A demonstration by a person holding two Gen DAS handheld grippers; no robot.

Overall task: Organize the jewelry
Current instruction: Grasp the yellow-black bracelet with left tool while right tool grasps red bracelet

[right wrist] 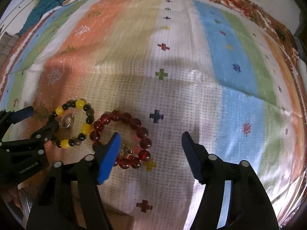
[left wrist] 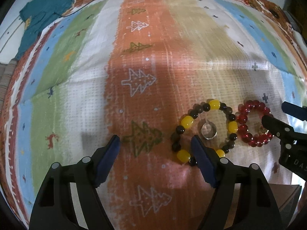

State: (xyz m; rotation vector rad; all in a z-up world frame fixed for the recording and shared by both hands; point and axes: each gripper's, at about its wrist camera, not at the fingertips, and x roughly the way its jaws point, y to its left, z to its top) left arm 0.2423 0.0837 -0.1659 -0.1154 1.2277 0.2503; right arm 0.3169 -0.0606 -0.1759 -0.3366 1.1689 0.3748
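I hold both tools tipped steeply down over the striped, patterned mat [left wrist: 80,80]. My left gripper [left wrist: 155,145] stands apart with nothing between its pads; its right finger [left wrist: 201,161] overlaps the lower edge of the yellow-and-dark bead bracelet [left wrist: 214,104], low and right of centre in the left view. A clear ring [left wrist: 209,132] lies inside that loop. Just to the right, touching it, lies the red bead bracelet [right wrist: 142,132] with a gold bead [right wrist: 126,150]. My right gripper [right wrist: 151,140] is also apart, its left finger [right wrist: 109,159] over the red loop's lower left, gripping nothing. A teal cloth [left wrist: 44,13] lies upper left.
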